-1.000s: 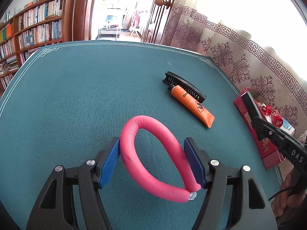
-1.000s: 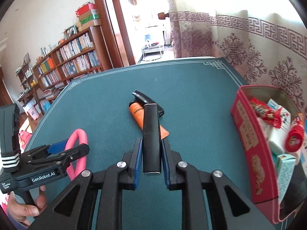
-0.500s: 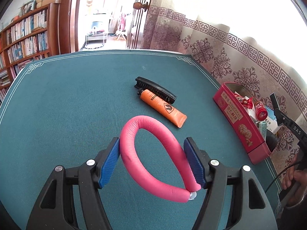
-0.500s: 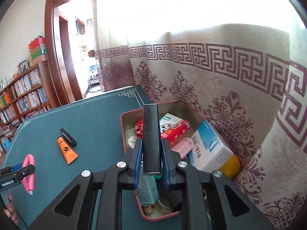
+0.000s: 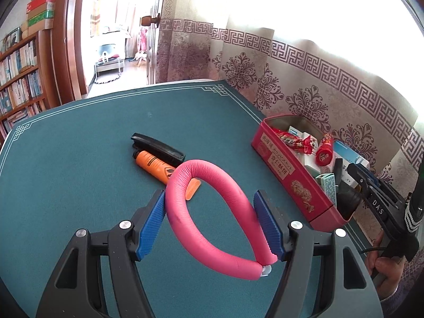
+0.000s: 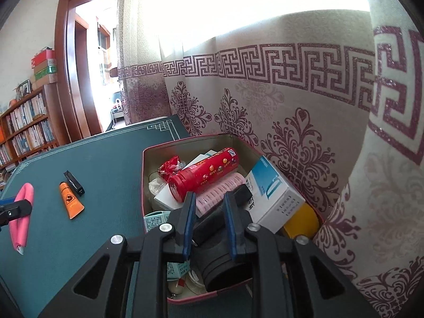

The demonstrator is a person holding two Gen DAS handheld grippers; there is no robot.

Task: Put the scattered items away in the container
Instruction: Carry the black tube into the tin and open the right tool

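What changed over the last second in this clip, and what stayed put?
The right gripper carried the slim black bar from over the table to above the red tin. Its jaws are now opening and the bar lies inside the tin, released. The left gripper still clamps the pink foam loop and has swung toward the tin. The orange tube and black comb stayed where they were.

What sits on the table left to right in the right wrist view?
Bent pink foam tube held in the left claw → orange squeeze tube → black clip-like bar → open red tin box with the red cylindrical canister and white-blue carton inside.
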